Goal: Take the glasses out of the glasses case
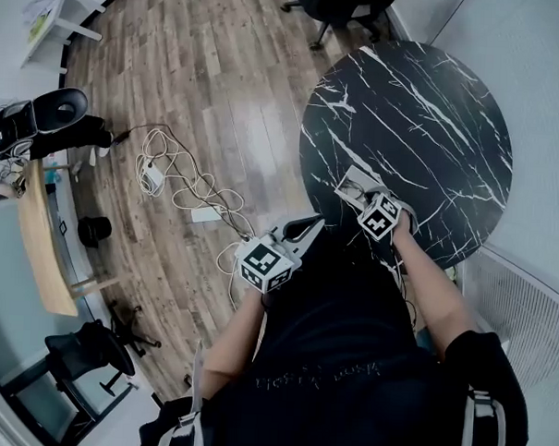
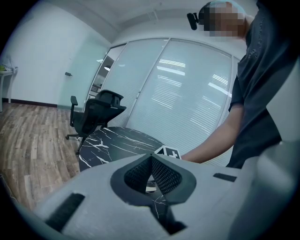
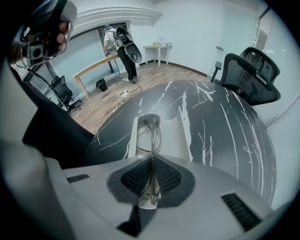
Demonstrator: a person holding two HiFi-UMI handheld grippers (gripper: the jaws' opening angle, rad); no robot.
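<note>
- Wood floor (image 1: 221, 85) is taking up the left of the head view, with loose cables (image 1: 184, 181) lying across it; a round black marble desk (image 1: 451, 105) is standing at the right.
- Left gripper (image 1: 307, 230) is hanging off the desk's near edge, over the floor and well apart from the work. In the left gripper view its jaws are pressing tip to tip with nothing between them (image 2: 151, 176); it is taking no part at this point.
- Right gripper (image 1: 362, 198) is reaching in over the near part of the desk, the person's forearm trailing behind it.
- In the right gripper view those jaws (image 3: 151, 176) are clenching on the near end of the clear-framed glasses (image 3: 150, 136), which are running edge-on away from the pads.
- White glasses case (image 3: 183, 136) is lying open on the desk straight ahead of the jaws; the far end of the frame is sitting over the case's trough. Whether it is touching the lining or hanging just clear, I cannot tell.
- Progress, as I am reading it: case already open and grip on the frame made. What is remaining is bringing the glasses fully clear of the case and setting them on the desk.
</note>
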